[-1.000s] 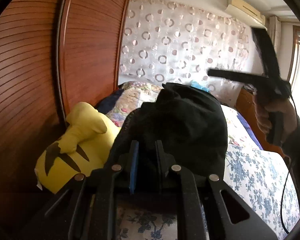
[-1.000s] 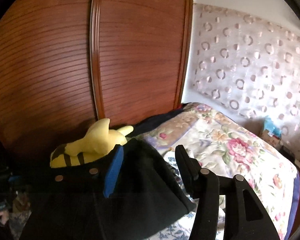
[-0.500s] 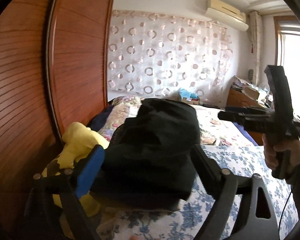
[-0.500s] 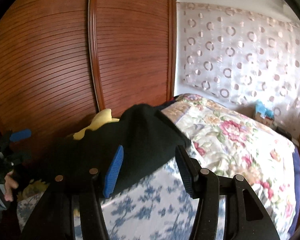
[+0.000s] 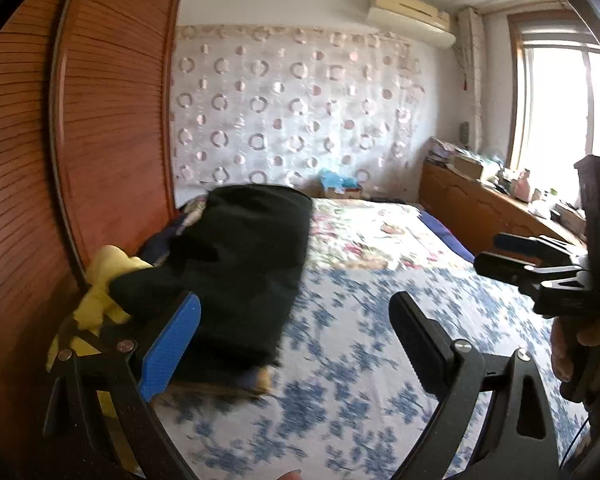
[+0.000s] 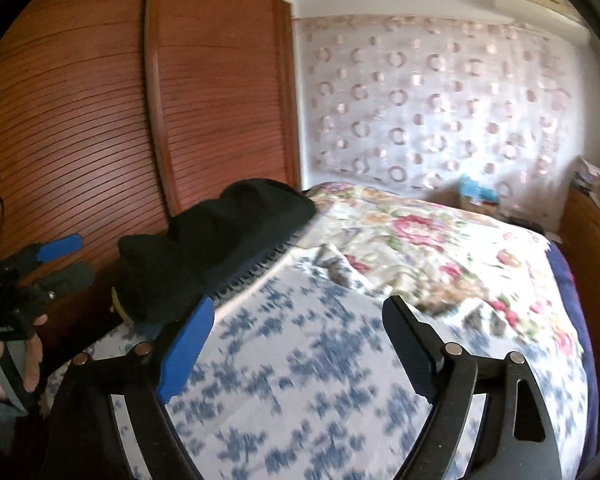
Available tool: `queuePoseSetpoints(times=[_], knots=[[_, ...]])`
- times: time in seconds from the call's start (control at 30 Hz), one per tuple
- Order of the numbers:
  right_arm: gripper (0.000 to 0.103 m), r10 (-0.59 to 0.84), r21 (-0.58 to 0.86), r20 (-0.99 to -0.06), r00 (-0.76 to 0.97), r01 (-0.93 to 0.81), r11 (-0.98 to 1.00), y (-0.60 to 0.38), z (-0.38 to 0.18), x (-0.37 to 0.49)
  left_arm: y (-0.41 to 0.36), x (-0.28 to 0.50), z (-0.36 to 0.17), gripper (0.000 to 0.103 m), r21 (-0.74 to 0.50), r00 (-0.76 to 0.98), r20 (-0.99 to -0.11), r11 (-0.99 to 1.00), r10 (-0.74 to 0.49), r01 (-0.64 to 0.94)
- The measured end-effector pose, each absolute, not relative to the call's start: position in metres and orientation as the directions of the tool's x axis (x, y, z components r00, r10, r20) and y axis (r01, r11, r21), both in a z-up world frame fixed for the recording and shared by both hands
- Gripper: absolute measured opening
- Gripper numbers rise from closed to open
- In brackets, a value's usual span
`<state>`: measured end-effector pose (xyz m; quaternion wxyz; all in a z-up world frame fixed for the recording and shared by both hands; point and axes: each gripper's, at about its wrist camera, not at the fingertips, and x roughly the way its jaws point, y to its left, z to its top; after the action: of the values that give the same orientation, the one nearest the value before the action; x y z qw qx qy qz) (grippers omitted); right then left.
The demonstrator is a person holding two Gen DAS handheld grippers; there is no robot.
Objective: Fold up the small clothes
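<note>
On the bed (image 5: 380,320), in your left wrist view, the black garment (image 5: 244,264) lies in a folded heap at the left edge, by the wooden wardrobe (image 5: 112,120). Part of it rests on a yellow plush toy (image 5: 100,296). Your left hand-held gripper (image 5: 296,332) is wide apart and holds nothing. Its blue pad (image 5: 170,350) sits just beside the cloth. Your right hand-held gripper (image 5: 500,254) floats at the right, well away from the garment.

In your right wrist view, the black garment (image 6: 228,248) sits to the left on the blue flowered sheet (image 6: 308,380). Your right hand-held gripper (image 6: 296,344) is spread apart too, with nothing in it. Your left hand-held gripper (image 6: 64,258) shows at the far left, also apart.

It looks like this piece is folded and set aside. Next you likely need another small piece of clothing, but none shows here.
</note>
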<state>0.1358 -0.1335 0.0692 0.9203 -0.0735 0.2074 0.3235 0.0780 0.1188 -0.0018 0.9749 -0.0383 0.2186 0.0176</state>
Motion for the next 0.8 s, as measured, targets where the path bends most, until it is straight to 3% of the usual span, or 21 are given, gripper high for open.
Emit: queuePoseSetpoints(times=[0.43,0.8], knots=[[0.087,0.374,0.008,-0.343,0.862,-0.395,0.918,-0.195,0.091,0.019,0.052,0.058,0.017,0.096,-0.044,0.915,-0.4,0.998,-0.06,0.046],[0.087,0.315,0.04,-0.3,0.9,-0.318,0.947,-0.215,0.103,-0.035,0.028,0.053,0.029,0.096,-0.021,0.915,-0.399,0.998,-0.068,0.065]])
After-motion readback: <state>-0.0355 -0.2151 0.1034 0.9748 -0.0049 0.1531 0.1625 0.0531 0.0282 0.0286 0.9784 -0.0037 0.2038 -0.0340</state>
